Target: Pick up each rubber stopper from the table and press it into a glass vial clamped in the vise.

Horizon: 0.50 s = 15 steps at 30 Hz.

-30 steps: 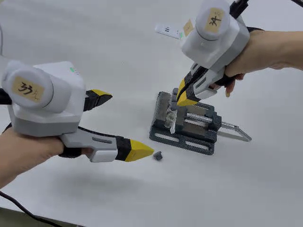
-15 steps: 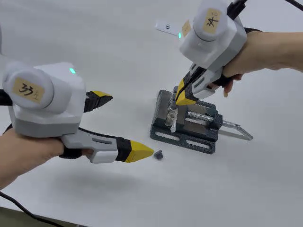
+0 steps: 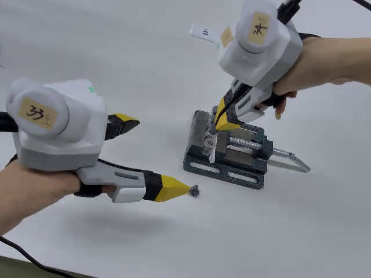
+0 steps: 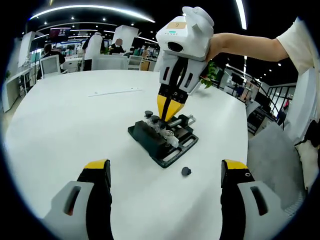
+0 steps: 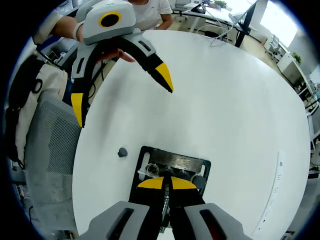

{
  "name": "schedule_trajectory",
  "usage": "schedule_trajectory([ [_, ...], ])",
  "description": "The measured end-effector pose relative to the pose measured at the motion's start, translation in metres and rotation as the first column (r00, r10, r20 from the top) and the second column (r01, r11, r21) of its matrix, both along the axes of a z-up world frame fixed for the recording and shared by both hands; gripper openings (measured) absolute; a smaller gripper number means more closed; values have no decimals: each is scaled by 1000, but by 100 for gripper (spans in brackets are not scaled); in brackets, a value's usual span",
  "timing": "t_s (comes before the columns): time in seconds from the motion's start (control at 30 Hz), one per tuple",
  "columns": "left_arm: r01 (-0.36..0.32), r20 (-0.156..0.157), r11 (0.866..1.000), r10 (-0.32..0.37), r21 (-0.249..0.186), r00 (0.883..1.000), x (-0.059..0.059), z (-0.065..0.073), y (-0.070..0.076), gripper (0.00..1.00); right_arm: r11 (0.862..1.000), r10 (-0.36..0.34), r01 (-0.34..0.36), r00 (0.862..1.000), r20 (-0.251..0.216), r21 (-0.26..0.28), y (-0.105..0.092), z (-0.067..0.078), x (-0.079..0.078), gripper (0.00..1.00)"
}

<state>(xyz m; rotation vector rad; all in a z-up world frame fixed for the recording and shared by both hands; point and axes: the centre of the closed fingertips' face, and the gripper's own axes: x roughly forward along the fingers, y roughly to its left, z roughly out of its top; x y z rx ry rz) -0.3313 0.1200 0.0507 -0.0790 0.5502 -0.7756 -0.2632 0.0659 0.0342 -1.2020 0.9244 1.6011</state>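
On white table [image 3: 104,52], small dark-grey rubber stopper [image 3: 194,190]

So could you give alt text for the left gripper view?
The right gripper, jaws shut, points down at vials clamped in a black vise; a loose stopper lies on the white table before the left gripper's open jaws.

The table [image 3: 116,58] has a smooth, white, matt top with a faint sheen. The vise [image 3: 225,168] is dark matt metal with a slightly rough, cast look, and its screw [image 3: 246,143] is bright bare steel. A vial [image 5: 151,170] in it is clear, glossy glass. The stopper [image 3: 194,189] is dull grey rubber. The left claw [image 3: 162,155] and right claw [image 3: 222,123] have smooth white plastic shells, matt yellow tips and paper labels [image 3: 37,113].
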Motion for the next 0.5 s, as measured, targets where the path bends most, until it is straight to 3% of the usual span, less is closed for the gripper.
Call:
schedule_trajectory([
  [0.5,2,-7,1000,-2,-1,1000,-3,-2,0,90,1000,-6,6,1000,-8,4,2,0,-1,0],
])
